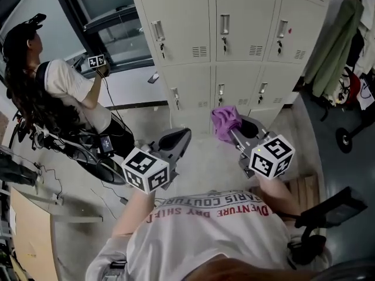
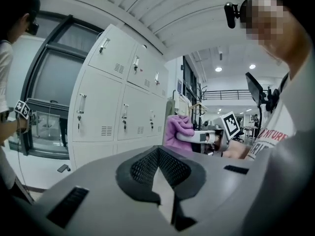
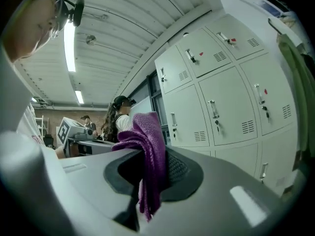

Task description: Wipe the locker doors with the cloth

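A bank of pale grey lockers (image 1: 234, 40) stands ahead, its doors shut, each with a handle and a key. My right gripper (image 1: 229, 129) is shut on a purple cloth (image 1: 225, 122), held a short way in front of the lower locker doors and not touching them. In the right gripper view the purple cloth (image 3: 147, 156) hangs bunched between the jaws, with the lockers (image 3: 221, 97) to the right. My left gripper (image 1: 186, 135) is shut and holds nothing; its jaws (image 2: 165, 191) meet edge to edge. The cloth (image 2: 178, 130) shows to its right, in front of the lockers (image 2: 118, 102).
A person (image 1: 64, 92) with a marker cube stands at the left by a window (image 1: 111, 16). A green garment (image 1: 337, 40) hangs right of the lockers. A black wheeled stand (image 1: 345, 139) is at the right and a wooden pallet (image 1: 304, 189) lies near my right arm.
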`<state>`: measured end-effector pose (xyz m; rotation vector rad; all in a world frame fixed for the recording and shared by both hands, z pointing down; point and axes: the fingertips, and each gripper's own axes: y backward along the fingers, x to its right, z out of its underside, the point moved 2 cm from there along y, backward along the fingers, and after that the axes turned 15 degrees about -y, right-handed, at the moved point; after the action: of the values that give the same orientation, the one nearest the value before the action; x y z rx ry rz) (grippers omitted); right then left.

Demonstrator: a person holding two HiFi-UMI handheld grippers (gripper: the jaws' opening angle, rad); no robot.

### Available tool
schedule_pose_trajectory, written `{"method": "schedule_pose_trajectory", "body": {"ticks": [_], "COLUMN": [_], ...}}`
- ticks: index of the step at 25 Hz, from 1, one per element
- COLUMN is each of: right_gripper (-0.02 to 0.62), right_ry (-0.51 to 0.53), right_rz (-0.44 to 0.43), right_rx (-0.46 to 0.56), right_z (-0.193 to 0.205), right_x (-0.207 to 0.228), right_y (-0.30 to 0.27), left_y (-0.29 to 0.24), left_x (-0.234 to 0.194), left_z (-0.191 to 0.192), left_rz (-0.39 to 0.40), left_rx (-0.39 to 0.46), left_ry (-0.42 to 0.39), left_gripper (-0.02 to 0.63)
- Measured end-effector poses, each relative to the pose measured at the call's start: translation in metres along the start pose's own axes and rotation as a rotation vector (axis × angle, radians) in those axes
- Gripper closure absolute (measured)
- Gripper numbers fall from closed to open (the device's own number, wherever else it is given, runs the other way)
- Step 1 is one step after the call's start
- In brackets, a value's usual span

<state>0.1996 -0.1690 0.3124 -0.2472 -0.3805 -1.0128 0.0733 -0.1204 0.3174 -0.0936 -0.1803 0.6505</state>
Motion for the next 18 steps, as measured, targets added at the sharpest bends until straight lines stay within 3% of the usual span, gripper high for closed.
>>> {"method": "schedule_pose_trajectory", "body": {"ticks": [7,18], "right_gripper": [0.541,0.541], "right_ry": [0.042,0.143], "right_rz": [-0.058,-0.132], "right_rx": [0.015,0.076], "right_z": [-0.071,-0.145], "right_x": [0.062,0.058], "right_y": [-0.069,-0.185], "left_y": [-0.072,-0.089], "left_x": [-0.073,-0.201], "left_z": [-0.032,-0.066], "left_rz": [-0.025,-0.064], "left_rx": [0.032,0.096], "left_ry": [-0.025,-0.033], "left_gripper": [0.606,0.606]}}
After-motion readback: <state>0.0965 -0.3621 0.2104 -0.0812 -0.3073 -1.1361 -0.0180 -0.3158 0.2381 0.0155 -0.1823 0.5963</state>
